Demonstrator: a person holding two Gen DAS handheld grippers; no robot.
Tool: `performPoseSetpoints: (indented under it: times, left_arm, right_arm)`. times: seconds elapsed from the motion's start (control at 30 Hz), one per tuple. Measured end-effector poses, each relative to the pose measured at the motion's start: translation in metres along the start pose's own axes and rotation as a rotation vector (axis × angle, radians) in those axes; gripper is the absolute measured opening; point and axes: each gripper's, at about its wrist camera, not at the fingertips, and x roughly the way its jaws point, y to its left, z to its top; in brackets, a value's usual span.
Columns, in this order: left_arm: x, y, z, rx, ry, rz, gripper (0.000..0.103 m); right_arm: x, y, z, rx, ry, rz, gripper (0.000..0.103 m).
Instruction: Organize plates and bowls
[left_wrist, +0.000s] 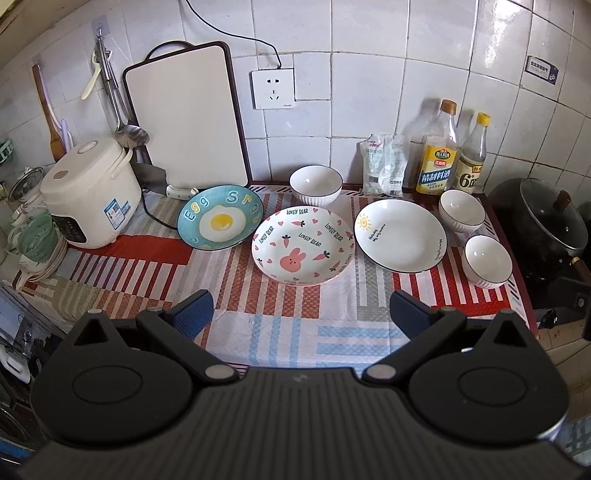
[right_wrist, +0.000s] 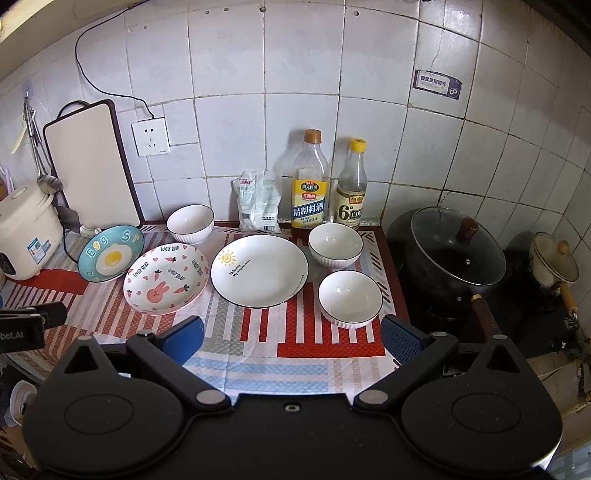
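Three plates lie in a row on the striped mat: a blue egg plate, a pink rabbit plate and a white sun plate. Three white bowls stand around them: one at the back, one by the bottles, one nearer at the right. My left gripper is open and empty, above the mat's near part. My right gripper is open and empty, just in front of the nearer right bowl.
A rice cooker and a cutting board stand at the left. Two bottles and a white packet line the tiled wall. A black lidded pot sits on the stove at the right.
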Motion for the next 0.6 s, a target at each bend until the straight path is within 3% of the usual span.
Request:
performPoseSetpoints:
  times: [0.3, 0.6]
  left_arm:
    - [-0.0079, -0.0019, 0.0028, 0.027, -0.063, -0.018, 0.103]
    - [-0.0078, 0.0032, -0.0011, -0.004, -0.072, -0.040, 0.103]
  right_arm:
    - [-0.0014, -0.0004, 0.0037, -0.014, -0.004, -0.015, 0.103]
    - [-0.0013, -0.0005, 0.0034, -0.021, -0.005, -0.002, 0.103]
